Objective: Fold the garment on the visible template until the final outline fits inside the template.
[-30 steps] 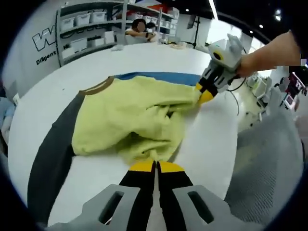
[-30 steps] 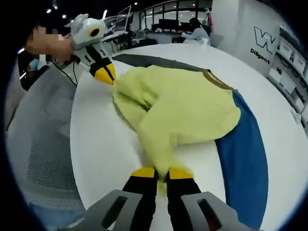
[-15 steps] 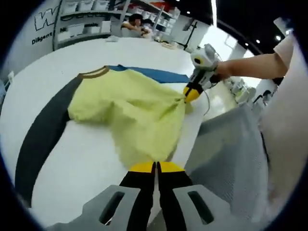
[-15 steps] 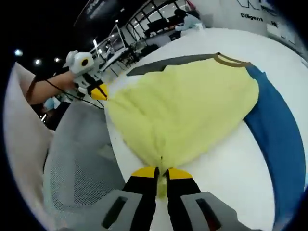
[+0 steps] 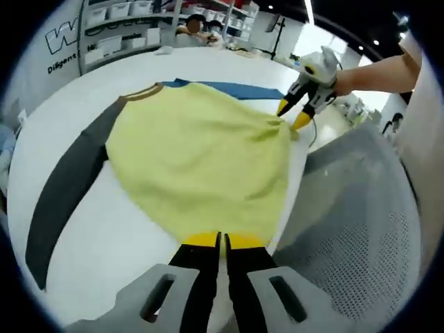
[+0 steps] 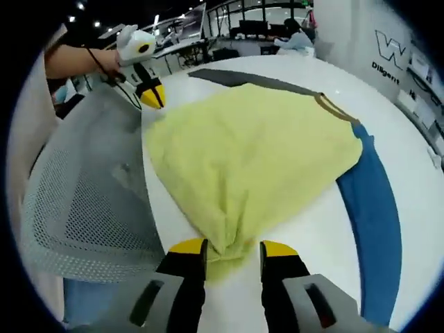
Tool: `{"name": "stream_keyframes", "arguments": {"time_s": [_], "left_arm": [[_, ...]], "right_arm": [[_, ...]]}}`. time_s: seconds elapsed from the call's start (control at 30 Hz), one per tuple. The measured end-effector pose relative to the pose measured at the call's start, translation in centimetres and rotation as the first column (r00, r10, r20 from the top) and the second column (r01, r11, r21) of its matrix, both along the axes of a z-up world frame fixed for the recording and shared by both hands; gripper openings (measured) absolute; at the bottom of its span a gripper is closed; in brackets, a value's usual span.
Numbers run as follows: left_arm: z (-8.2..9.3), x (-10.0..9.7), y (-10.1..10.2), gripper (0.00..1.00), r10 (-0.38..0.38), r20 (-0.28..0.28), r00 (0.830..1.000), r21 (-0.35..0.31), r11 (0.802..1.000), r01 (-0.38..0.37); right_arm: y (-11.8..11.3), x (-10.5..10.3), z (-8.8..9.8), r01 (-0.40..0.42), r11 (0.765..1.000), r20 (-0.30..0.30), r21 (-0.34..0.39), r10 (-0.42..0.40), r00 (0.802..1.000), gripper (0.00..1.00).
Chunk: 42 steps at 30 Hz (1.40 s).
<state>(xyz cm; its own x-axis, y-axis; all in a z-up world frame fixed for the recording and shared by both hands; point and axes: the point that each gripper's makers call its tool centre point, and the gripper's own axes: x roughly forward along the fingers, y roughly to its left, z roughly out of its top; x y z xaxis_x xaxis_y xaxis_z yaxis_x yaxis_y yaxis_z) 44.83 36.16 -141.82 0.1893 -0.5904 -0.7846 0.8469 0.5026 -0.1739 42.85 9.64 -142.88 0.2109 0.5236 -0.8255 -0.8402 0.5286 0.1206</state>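
Garment (image 5: 201, 163) now spread flat, right gripper (image 6: 232, 250) opened — left gripper (image 5: 220, 240) pinching hem

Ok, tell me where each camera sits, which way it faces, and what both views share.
Left gripper view: rides the left tool, looking across the yellow shirt toward the right tool; a forearm shows.
Right gripper view: rides the right tool, looking back over the shirt toward the left tool; an arm shows.
Shared: shirt, white table, mesh chair.

blue sleeve (image 6: 371, 229) end cut off, shelf bins (image 5: 118, 28) blurred
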Motion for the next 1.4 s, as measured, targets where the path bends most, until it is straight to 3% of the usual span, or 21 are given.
{"name": "stream_keyframes", "arguments": {"time_s": [0.13, 0.2, 0.27, 0.3, 0.37, 0.43, 0.53, 0.6, 0.7, 0.8, 0.83, 0.87, 0.93, 0.97, 1.03, 1.1, 1.2, 1.23, 1.27, 1.33, 1.4], "left_arm": [[-0.1, -1.3, -0.9, 0.12, -0.056, -0.002, 0.998, 0.003, 0.998, 0.056], [-0.9, -1.9, -0.9, 0.21, -0.105, 0.005, 0.994, 0.052, 0.993, 0.105], [-1.6, -2.1, -0.7, 0.24, -0.129, 0.009, 0.992, 0.097, 0.987, 0.128], [-1.9, -2.5, -0.9, 0.23, -0.140, 0.011, 0.990, 0.105, 0.985, 0.138], [-2.3, -2.8, -0.9, 0.11, -0.192, 0.022, 0.981, 0.128, 0.974, 0.188], [-2.9, -2.9, -0.3, 0.01, -0.199, 0.030, 0.979, 0.169, 0.967, 0.192], [-2.3, -2.8, -0.2, 0.00, -0.149, 0.000, 0.989, 0.120, 0.982, 0.148], [-1.4, -2.6, 0.3, 0.00, -0.131, -0.005, 0.991, 0.111, 0.985, 0.131], [1.4, -2.7, 0.2, 0.00, -0.099, -0.036, 0.994, 0.030, 0.995, 0.100], [1.1, -3.1, 1.1, 0.00, -0.109, -0.076, 0.991, 0.055, 0.992, 0.113], [0.3, -3.7, 1.5, 0.00, -0.121, -0.110, 0.987, 0.071, 0.989, 0.129], [-0.3, -3.8, 1.8, 0.01, -0.133, -0.109, 0.985, 0.088, 0.986, 0.143], [-1.3, -3.1, 2.9, 0.00, -0.152, -0.055, 0.987, 0.183, 0.970, 0.159], [-1.5, -3.1, 3.1, 0.00, -0.162, -0.051, 0.985, 0.193, 0.966, 0.169], [-1.7, -3.5, 2.8, 0.00, -0.134, -0.077, 0.988, 0.160, 0.976, 0.145], [-1.5, -3.2, 2.5, 0.00, -0.108, -0.067, 0.992, 0.132, 0.984, 0.116], [-1.2, -1.9, 2.8, 0.00, -0.066, -0.009, 0.998, 0.141, 0.988, 0.066], [-0.8, -0.9, 2.8, 0.00, -0.034, 0.027, 0.999, 0.127, 0.991, 0.031], [-0.5, -0.4, 2.7, 0.00, -0.011, 0.038, 0.999, 0.108, 0.994, 0.007], [-0.3, 0.1, 2.4, 0.00, 0.016, 0.027, 1.000, 0.078, 0.997, -0.018], [-0.4, 0.6, 2.3, 0.00, 0.019, 0.028, 0.999, 0.079, 0.997, -0.021]], "right_arm": [[0.0, -1.7, -1.0, -0.030, 0.999, 0.002, -0.042, 0.030, 1.000, 0.35], [-0.3, -2.0, -1.4, -0.033, 0.997, 0.023, -0.071, 0.034, 0.999, 0.36], [-0.4, -2.2, -1.8, -0.014, 0.997, 0.023, -0.078, 0.016, 1.000, 0.30], [-0.5, -2.3, -2.0, -0.025, 0.996, 0.029, -0.091, 0.028, 0.999, 0.24], [-1.3, -1.3, -2.0, -0.051, 0.986, 0.118, -0.161, 0.071, 0.991, 0.12], [-1.1, -1.6, -2.0, -0.037, 0.991, 0.080, -0.127, 0.047, 0.996, 0.12], [-2.2, -1.7, -1.9, -0.086, 0.979, 0.085, -0.186, 0.104, 0.991, 0.00], [-2.9, -1.4, -1.0, -0.071, 0.980, 0.097, -0.187, 0.090, 0.991, 0.00], [-3.1, -1.7, 0.2, -0.090, 0.979, 0.113, -0.185, 0.113, 0.987, 0.00], [-2.0, -3.9, 0.1, -0.166, 0.976, 0.032, -0.140, 0.172, 0.985, 0.00], [-2.0, -4.4, -0.1, -0.165, 0.977, -0.010, -0.135, 0.165, 0.986, 0.00], [-2.2, -4.3, -0.1, -0.130, 0.983, -0.027, -0.132, 0.127, 0.991, 0.00], [-2.4, -2.9, 0.3, -0.082, 0.990, -0.002, -0.117, 0.083, 0.997, 0.00], [-2.5, -2.2, 0.7, -0.044, 0.994, 0.006, -0.102, 0.045, 0.999, 0.00], [-3.0, -0.7, 1.4, 0.064, 0.997, -0.015, -0.045, -0.065, 0.998, 0.00], [-3.7, 0.5, 2.3, 0.148, 0.989, -0.052, 0.014, -0.147, 0.988, 0.00], [-5.1, 2.7, 3.7, 0.225, 0.972, -0.039, 0.071, -0.222, 0.974, 0.04], [-5.8, 3.3, 3.8, 0.241, 0.968, -0.029, 0.065, -0.239, 0.971, 0.07], [-7.4, 4.7, 3.7, 0.251, 0.968, 0.035, 0.019, -0.252, 0.967, 0.09], [-9.0, 5.9, 3.0, 0.259, 0.965, 0.071, -0.040, -0.256, 0.964, 0.15], [-11.0, 8.1, 2.2, 0.319, 0.946, 0.114, -0.059, -0.311, 0.943, 0.23]]}}
